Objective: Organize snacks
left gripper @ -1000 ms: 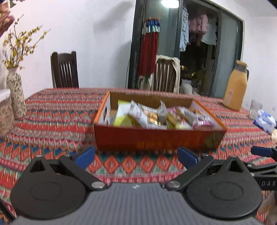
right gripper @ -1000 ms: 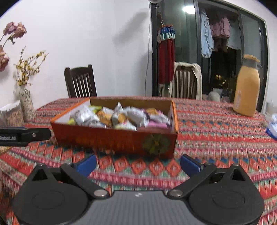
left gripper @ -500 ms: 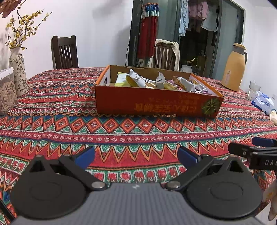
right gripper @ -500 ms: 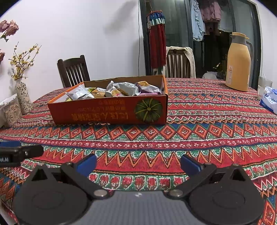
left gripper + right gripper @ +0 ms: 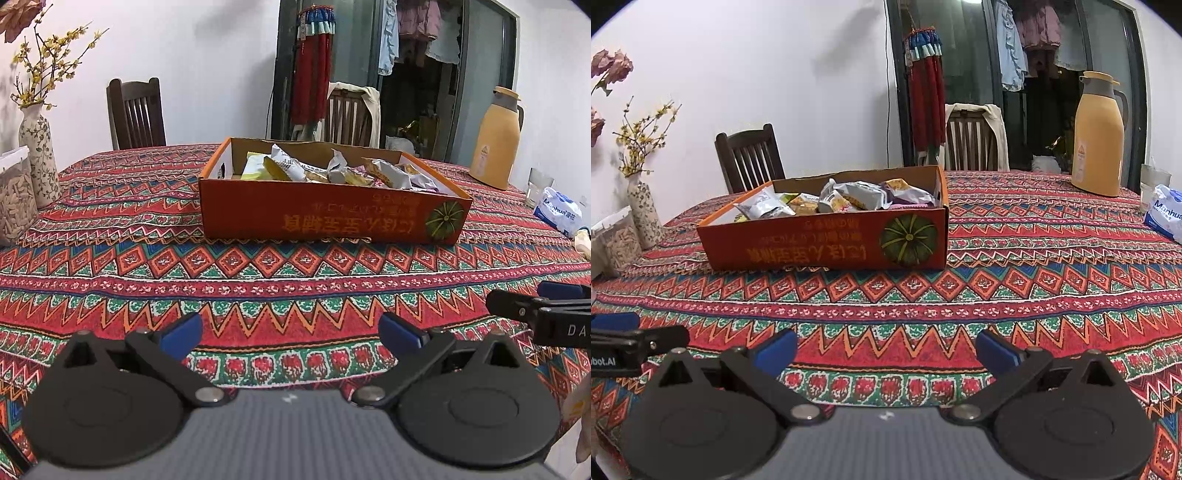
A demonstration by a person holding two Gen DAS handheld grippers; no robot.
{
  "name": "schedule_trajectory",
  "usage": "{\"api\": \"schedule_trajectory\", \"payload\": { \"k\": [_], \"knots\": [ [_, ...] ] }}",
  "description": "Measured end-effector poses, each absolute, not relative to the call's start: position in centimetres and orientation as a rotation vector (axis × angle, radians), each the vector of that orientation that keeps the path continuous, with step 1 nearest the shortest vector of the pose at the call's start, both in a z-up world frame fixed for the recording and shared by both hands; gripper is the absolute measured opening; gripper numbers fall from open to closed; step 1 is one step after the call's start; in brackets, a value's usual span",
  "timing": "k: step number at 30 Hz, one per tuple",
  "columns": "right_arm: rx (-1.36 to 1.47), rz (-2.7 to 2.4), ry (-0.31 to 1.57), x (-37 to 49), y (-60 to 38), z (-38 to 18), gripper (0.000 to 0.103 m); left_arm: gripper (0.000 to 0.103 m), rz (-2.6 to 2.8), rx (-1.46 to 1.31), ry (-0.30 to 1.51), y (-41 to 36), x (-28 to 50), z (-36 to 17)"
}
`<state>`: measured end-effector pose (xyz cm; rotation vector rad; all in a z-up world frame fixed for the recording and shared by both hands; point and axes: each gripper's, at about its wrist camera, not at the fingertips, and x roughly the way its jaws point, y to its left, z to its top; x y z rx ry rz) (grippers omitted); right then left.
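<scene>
An orange cardboard box (image 5: 332, 218) stands on the patterned tablecloth, holding several wrapped snacks (image 5: 332, 171). It also shows in the right wrist view (image 5: 827, 247), with its snacks (image 5: 849, 197). My left gripper (image 5: 290, 334) is open and empty, low over the cloth well in front of the box. My right gripper (image 5: 886, 350) is open and empty, also in front of the box. The right gripper's finger shows at the left wrist view's right edge (image 5: 539, 308). The left gripper's finger shows at the right wrist view's left edge (image 5: 631, 343).
A vase with yellow flowers (image 5: 38, 162) and a clear container (image 5: 13, 203) stand at the left. A yellow thermos (image 5: 496, 142) and a tissue pack (image 5: 557, 212) are at the right. Two chairs (image 5: 136, 112) stand behind the table.
Both grippers have pulled back from the box and dropped lower toward the tablecloth. Both stay open and empty.
</scene>
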<state>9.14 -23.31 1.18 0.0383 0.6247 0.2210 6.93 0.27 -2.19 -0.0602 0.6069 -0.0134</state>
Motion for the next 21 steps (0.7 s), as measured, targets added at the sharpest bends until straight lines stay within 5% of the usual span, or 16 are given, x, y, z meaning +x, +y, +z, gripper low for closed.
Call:
{"api": "schedule_trajectory", "payload": {
  "k": [21],
  "knots": [
    [0.041,0.223,0.617,9.00,-23.20,1.34,0.103,0.103,-0.019,-0.053,0.603,-0.13,6.71,-1.92]
  ]
}}
